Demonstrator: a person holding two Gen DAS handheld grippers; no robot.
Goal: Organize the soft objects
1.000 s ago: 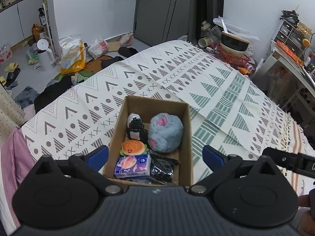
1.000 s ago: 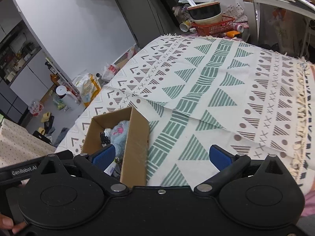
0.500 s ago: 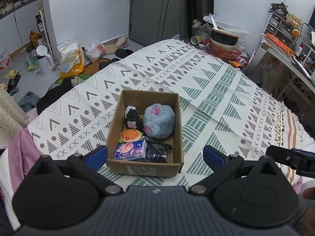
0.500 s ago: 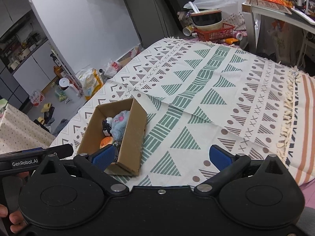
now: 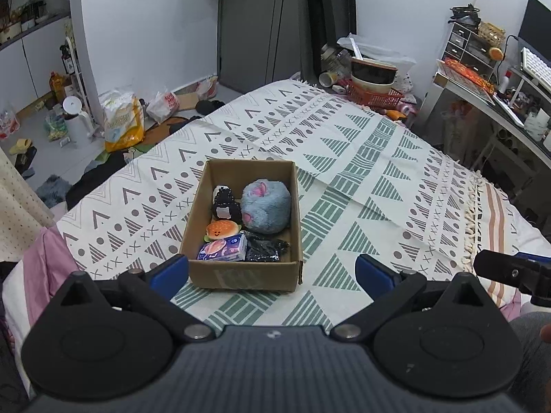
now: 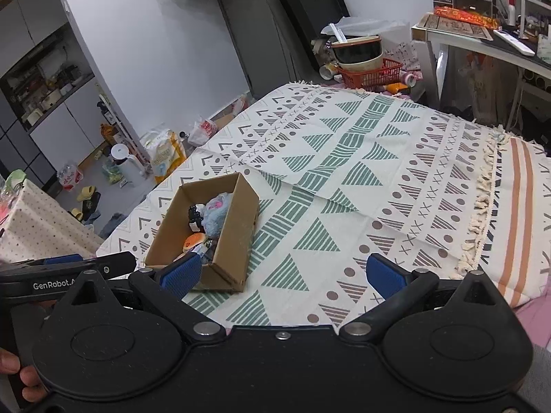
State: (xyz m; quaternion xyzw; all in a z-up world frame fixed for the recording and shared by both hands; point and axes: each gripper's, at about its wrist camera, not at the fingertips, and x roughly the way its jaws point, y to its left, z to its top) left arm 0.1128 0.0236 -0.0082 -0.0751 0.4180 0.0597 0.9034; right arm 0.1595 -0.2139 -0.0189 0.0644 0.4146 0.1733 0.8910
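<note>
Left wrist view
Left gripper [image 5: 272, 270]: its two blue fingers are spread wide apart and hold nothing. It hangs over the near edge of the bed.
Cardboard box [image 5: 245, 277]: it sits on the patterned blanket [image 5: 361, 172], in the near middle, between the two blue fingers and a bit farther off. Its top is open.
Grey fluffy toy [image 5: 266, 210]: round and soft, with pink spots. It lies in the far right part of the box.
Black and white toy [image 5: 225, 203]: it lies in the far left part of the box, touching the grey fluffy toy.
Burger toy [image 5: 222, 230]: orange, with a little face. It lies just near of the black and white toy.
Tissue pack [image 5: 224, 252]: purple and pink, in the near left corner of the box.
Black sparkly thing [image 5: 265, 249]: it lies in the near right corner, beside the tissue pack. I cannot tell what it is.
Right gripper [image 5: 509, 270]: only a black tip shows at the right edge, well apart from the box.

Right wrist view
Right gripper [image 6: 282, 272]: its blue fingers are wide apart too, with nothing between them but blanket.
Cardboard box [image 6: 234, 237]: it sits to the near left, and the left blue finger hides its near corner.
Toys: the grey fluffy toy [image 6: 215, 218] and the burger toy [image 6: 194, 241] peek over the box wall.
Left gripper [image 6: 86, 265]: its black side shows at the far left, with a person's fingers [image 6: 31, 383] under it.
Red basket [image 6: 372, 74]: it stands past the far end of the bed, with bowls in it.
</note>
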